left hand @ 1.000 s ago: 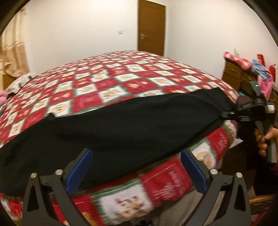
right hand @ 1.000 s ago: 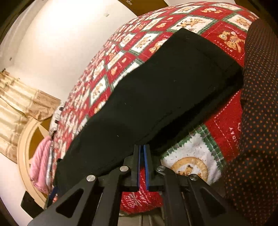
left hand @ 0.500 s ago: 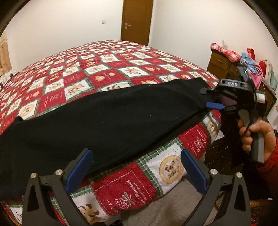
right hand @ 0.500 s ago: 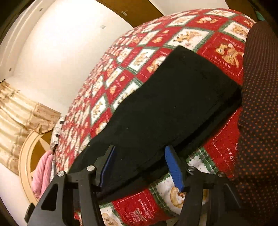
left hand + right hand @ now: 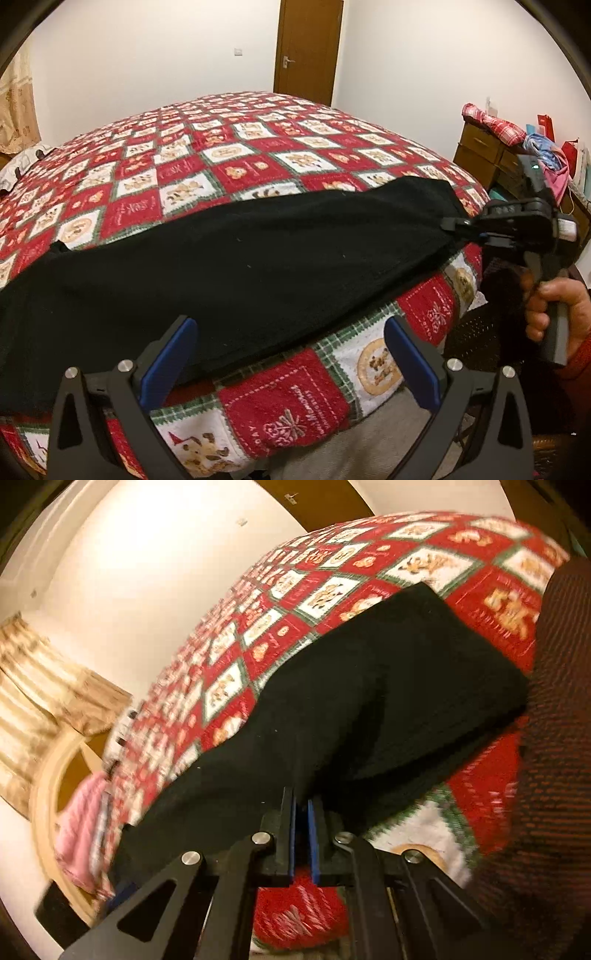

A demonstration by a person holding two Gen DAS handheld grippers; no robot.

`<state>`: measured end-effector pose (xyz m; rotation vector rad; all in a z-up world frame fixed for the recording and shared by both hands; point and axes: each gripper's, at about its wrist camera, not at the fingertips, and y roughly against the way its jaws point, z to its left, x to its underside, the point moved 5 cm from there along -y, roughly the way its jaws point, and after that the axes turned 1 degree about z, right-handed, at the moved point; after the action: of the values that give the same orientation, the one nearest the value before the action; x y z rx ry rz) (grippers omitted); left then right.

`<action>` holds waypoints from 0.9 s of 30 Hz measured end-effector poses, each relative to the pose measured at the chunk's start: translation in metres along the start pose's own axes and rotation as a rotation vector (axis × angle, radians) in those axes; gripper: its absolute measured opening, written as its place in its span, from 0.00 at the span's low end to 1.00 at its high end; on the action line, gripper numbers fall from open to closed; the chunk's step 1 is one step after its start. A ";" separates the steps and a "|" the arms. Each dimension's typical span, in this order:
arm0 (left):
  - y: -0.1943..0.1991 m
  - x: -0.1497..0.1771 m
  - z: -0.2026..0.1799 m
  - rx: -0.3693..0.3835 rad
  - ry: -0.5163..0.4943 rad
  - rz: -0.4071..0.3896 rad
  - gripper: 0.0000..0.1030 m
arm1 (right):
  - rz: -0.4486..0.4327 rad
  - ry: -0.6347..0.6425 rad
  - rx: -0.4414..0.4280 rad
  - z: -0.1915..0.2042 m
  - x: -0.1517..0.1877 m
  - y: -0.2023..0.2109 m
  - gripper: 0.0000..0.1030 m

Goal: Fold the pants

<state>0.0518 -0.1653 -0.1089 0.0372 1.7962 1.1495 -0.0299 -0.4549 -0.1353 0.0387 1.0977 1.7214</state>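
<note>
My right gripper [image 5: 303,812] has just been closing and now pinches the hem of the black pants [image 5: 258,266], which lie along the bed's [image 5: 258,155] near edge. My left gripper [image 5: 288,354] gapes wide at six o'clock (nothing caught). Gripping step; next, probably, my left should bite the near hem.

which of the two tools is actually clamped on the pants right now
The right tool: its blue pads are shut on the near edge of the black pants. The left tool has its pads spread wide, gripping nothing.
</note>
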 end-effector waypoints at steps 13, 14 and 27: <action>-0.015 -0.017 0.009 -0.065 0.006 -0.024 1.00 | 0.153 -0.012 -0.005 -0.014 0.012 -0.005 0.33; -0.019 -0.020 0.008 -0.071 0.007 -0.021 1.00 | 0.148 0.002 -0.010 -0.013 0.011 0.003 0.33; -0.054 -0.006 0.017 -0.143 0.052 0.074 1.00 | 0.013 0.198 0.290 -0.066 -0.092 0.043 0.33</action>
<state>0.0907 -0.1862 -0.1446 -0.0113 1.7661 1.3402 -0.0531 -0.5695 -0.1023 0.0572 1.4908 1.5897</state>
